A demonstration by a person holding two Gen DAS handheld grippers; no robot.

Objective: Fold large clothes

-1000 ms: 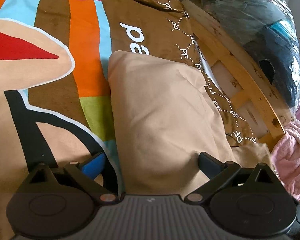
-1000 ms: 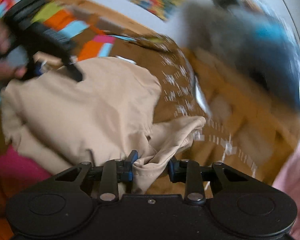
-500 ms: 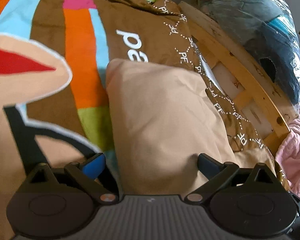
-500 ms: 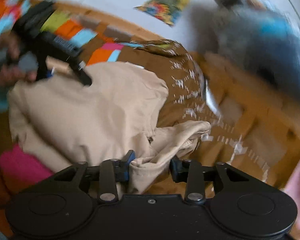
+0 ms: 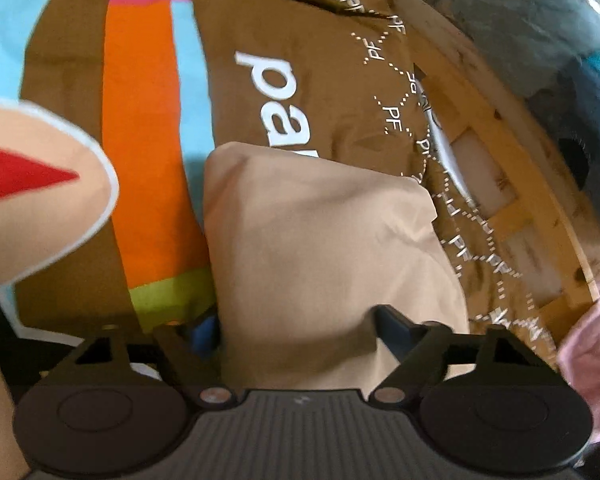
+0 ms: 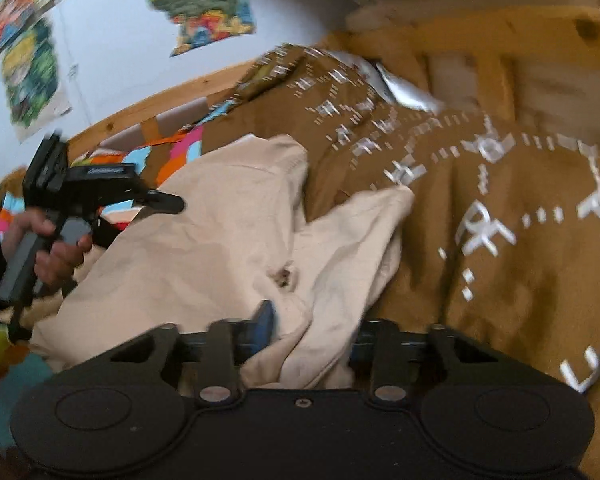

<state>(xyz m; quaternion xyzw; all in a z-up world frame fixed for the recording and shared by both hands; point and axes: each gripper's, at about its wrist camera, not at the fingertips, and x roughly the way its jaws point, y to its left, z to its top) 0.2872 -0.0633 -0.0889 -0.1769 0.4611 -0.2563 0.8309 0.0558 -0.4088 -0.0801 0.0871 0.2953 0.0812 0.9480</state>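
The garment [image 5: 320,248] lay on the bedspread [image 5: 148,120], which covered the bed. The wooden bed frame [image 5: 496,148] ran along its right, with a blanket [image 5: 592,344] beyond the near end.

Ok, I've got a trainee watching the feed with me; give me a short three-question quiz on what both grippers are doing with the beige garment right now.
1. True or false: the right gripper has a bunch of the beige garment between its fingers.
2. The garment lies on: A) a bare wooden floor, B) a brown patterned bedspread, C) a glass table.
3. Fill in: in the left wrist view, the left gripper stands wide ____ with garment cloth lying between its fingers.

Key: 1 true; 2 B; 3 open.
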